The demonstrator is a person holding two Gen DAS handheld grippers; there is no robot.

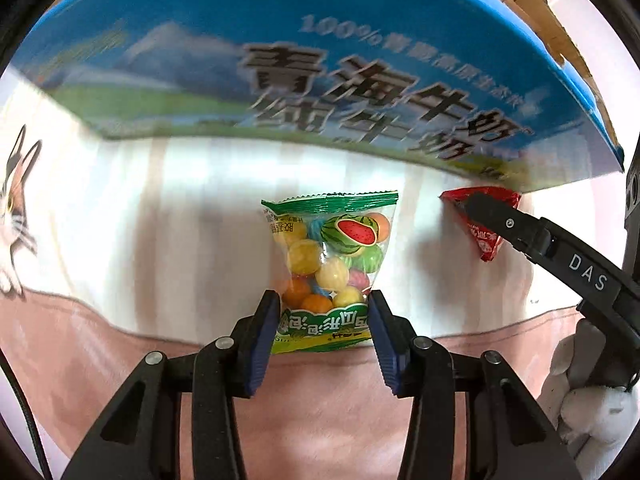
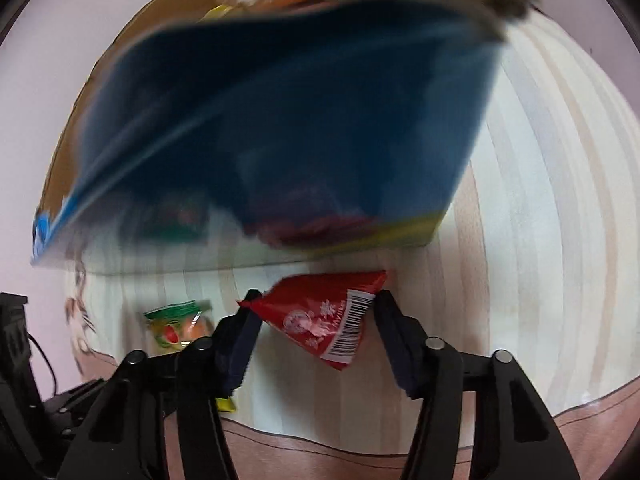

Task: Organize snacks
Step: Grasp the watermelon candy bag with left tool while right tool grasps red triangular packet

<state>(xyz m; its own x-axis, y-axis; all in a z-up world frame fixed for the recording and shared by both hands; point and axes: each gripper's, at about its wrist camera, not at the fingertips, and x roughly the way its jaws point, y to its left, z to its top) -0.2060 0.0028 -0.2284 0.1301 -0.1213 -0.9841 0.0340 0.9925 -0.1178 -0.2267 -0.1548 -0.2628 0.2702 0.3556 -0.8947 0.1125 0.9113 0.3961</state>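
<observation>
The left gripper [image 1: 323, 312] pinches the lower end of a clear bag of fruit-shaped gum balls [image 1: 331, 264], its blue pads pressed to both side edges. At two o'clock from the bag, the right gripper [image 2: 314, 312] clamps a red triangular snack packet [image 2: 320, 312] by two of its corners. At twelve o'clock, behind both, stands a blue milk carton box [image 1: 280, 40] with snacks inside, on a pale striped wooden tabletop [image 2: 540, 200] with a pink mat [image 1: 320, 400] nearer the cameras.

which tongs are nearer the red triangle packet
Right. The right tongs are closed on the red triangle packet; the left tongs grip the candy bag beside it.
</observation>
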